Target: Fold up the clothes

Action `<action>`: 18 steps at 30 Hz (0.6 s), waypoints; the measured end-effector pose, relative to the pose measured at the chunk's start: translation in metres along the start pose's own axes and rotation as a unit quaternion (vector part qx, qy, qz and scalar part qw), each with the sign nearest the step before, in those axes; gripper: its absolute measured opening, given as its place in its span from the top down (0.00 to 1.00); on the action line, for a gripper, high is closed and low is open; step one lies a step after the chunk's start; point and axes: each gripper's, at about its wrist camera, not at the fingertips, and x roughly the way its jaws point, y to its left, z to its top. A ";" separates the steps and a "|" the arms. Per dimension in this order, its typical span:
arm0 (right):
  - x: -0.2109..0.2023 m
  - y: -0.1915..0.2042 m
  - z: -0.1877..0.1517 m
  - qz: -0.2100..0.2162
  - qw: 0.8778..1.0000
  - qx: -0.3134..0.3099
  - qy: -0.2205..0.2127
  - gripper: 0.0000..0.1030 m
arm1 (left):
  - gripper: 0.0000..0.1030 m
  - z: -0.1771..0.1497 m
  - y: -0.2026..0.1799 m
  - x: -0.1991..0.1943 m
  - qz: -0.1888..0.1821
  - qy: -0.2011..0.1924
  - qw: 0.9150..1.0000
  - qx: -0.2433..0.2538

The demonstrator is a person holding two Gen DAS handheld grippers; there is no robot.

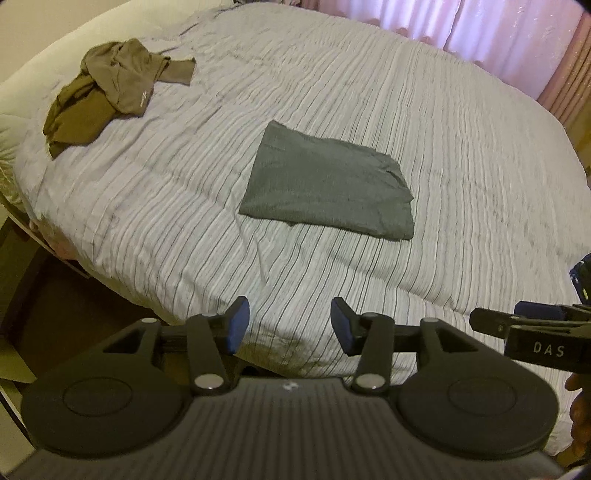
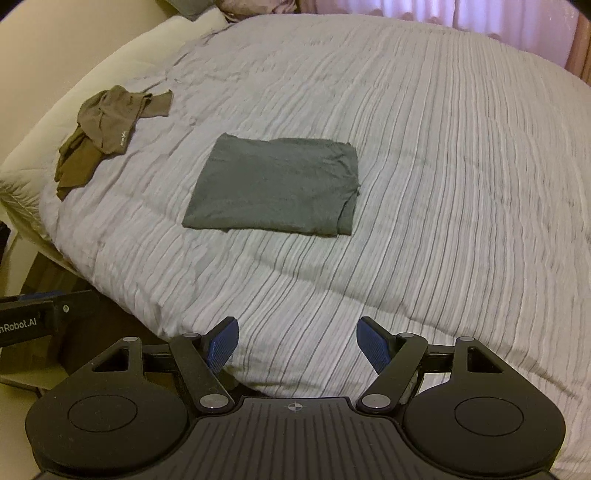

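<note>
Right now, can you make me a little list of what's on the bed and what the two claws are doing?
surface: bed with striped grey bedspread
folded item: grey garment, a flat rectangle near the middle of the bed
unfolded item: crumpled brown garment, near the left edge of the bed, apart from the grey one
left claw: open, empty, above the near edge of the bed
right claw: open, empty, above the near edge of the bed
background: pink curtains beyond the bed
</note>
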 end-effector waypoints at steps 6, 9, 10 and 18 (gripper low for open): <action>-0.006 -0.003 -0.005 -0.004 1.000 0.006 0.003 0.28 | 0.56 -0.002 -0.005 -0.006 -0.001 -0.001 1.000 0.005; -0.007 -0.004 -0.008 -0.005 1.000 0.006 0.005 0.28 | 0.56 -0.003 -0.006 -0.006 -0.002 0.001 1.000 0.006; -0.007 -0.004 -0.008 -0.006 1.000 0.005 0.006 0.28 | 0.56 -0.004 -0.006 -0.006 -0.002 0.001 1.000 0.007; -0.006 -0.002 -0.010 -0.005 1.000 -0.003 0.009 0.28 | 0.55 -0.005 -0.007 -0.006 0.001 0.002 1.000 0.003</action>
